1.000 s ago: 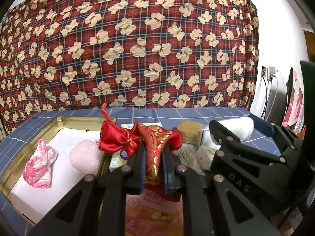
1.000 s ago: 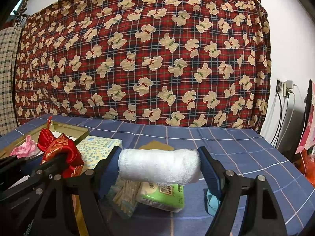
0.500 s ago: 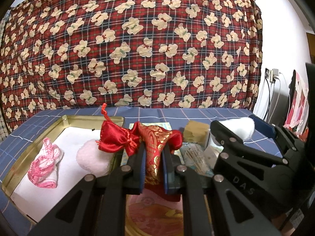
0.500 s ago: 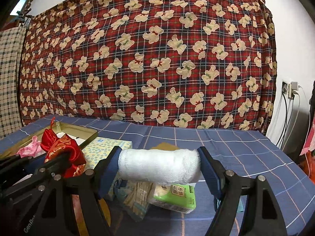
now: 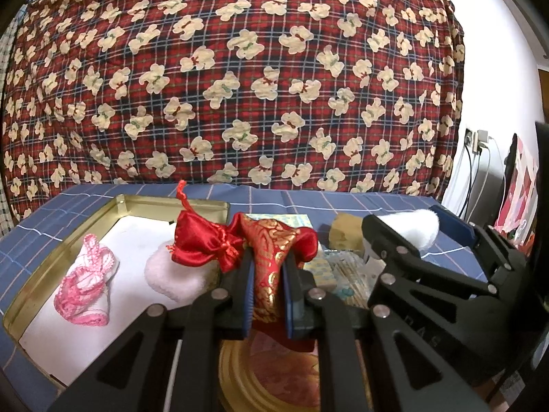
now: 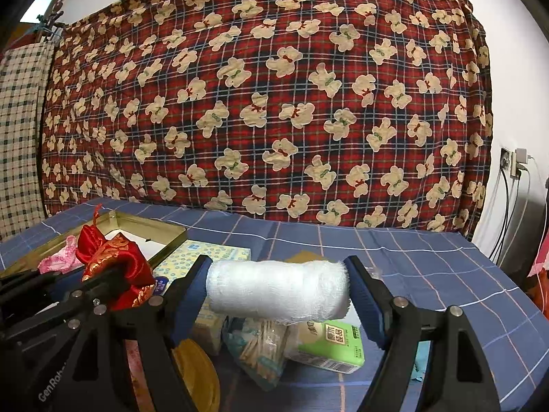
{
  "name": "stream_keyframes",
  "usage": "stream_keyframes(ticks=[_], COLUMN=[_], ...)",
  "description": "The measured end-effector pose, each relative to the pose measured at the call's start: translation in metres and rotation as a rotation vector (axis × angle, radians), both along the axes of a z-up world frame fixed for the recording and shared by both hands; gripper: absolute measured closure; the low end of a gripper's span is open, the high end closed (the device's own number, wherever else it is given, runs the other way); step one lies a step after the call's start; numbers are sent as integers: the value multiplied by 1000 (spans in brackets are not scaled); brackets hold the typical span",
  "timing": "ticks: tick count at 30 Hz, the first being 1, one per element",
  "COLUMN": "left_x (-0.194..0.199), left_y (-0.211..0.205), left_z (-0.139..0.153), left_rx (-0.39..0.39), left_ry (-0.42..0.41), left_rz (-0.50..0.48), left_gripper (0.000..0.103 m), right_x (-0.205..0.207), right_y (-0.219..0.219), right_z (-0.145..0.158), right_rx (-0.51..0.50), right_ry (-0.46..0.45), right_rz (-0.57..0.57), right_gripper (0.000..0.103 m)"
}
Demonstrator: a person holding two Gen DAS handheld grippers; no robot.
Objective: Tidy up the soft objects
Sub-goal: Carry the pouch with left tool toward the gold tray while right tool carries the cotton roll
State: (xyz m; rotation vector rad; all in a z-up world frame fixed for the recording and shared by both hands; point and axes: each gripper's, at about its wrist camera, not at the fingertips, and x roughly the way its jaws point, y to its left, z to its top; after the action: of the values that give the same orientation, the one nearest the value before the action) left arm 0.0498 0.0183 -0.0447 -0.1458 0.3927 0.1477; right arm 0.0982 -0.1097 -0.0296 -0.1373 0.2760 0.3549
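Above the blue checked worktop [image 6: 394, 254] we hold two soft things at once, both clear of the cloth. Our left hand-held gripper [image 5: 267, 295] is clamped tight on a red and gold brocade pouch [image 5: 271, 250], whose gathered neck and cord flop over to the left, just beside the near right corner of the gold tray [image 5: 61, 237]. Our right hand-held gripper [image 6: 278, 295] squeezes a white rolled towel [image 6: 278, 292] end to end between its pads. The tray already holds a pink lace cloth [image 5: 87, 285] and a pale pink puff [image 5: 171, 274] on its white liner, so we judge the step in hand to be carrying — the picking is done, the placing not yet. Boxes and packets lie below the towel: a dotted tissue box [image 6: 192, 257], a green carton [image 6: 329, 346], a crinkled packet [image 6: 260, 346]. Next we would swing the pouch left over the bare liner behind the puff, lower it, then part the jaws — the towel following, turned so its length fits inside the rim.
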Motion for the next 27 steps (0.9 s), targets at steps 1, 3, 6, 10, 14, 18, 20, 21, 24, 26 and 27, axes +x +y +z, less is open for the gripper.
stream_keyframes(ticks=[1, 3, 6, 10, 14, 18, 20, 21, 24, 26, 27], left_x=[0, 0, -1, -5, -11, -19, -22, -22, -20, -20, -19], left_y=[1, 3, 5, 13, 36, 67, 87, 95, 117, 128, 131], left_z=[0, 0, -1, -2, 2, 10, 13, 14, 15, 15, 14], left_rx=[-2, -8, -9, -11, -29, -41, -46, -43, -32, -25, -16], left_ry=[0, 1, 0, 7, 13, 8, 12, 19, 39, 51, 58], left_rz=[1, -1, 4, 13, 37, 86, 122, 137, 177, 194, 199], left_gripper=[91, 91, 91, 91, 91, 91, 91, 91, 91, 91, 91], right_x=[0, -1, -1, 0, -2, 4, 9, 13, 17, 18, 20], right_y=[1, 4, 8, 16, 28, 50, 62, 71, 96, 113, 123], right_z=[0, 0, 0, 1, 15, 32, 37, 40, 44, 44, 44], right_rx=[0, -2, -13, -25, 2, 30, 37, 34, 10, -15, -23], right_ry=[2, 2, 2, 9, 27, 73, 97, 119, 147, 164, 186], right_rz=[1, 5, 14, 39, 91, 173, 197, 219, 260, 290, 314], right_gripper=[24, 24, 24, 24, 24, 24, 24, 24, 24, 24, 24])
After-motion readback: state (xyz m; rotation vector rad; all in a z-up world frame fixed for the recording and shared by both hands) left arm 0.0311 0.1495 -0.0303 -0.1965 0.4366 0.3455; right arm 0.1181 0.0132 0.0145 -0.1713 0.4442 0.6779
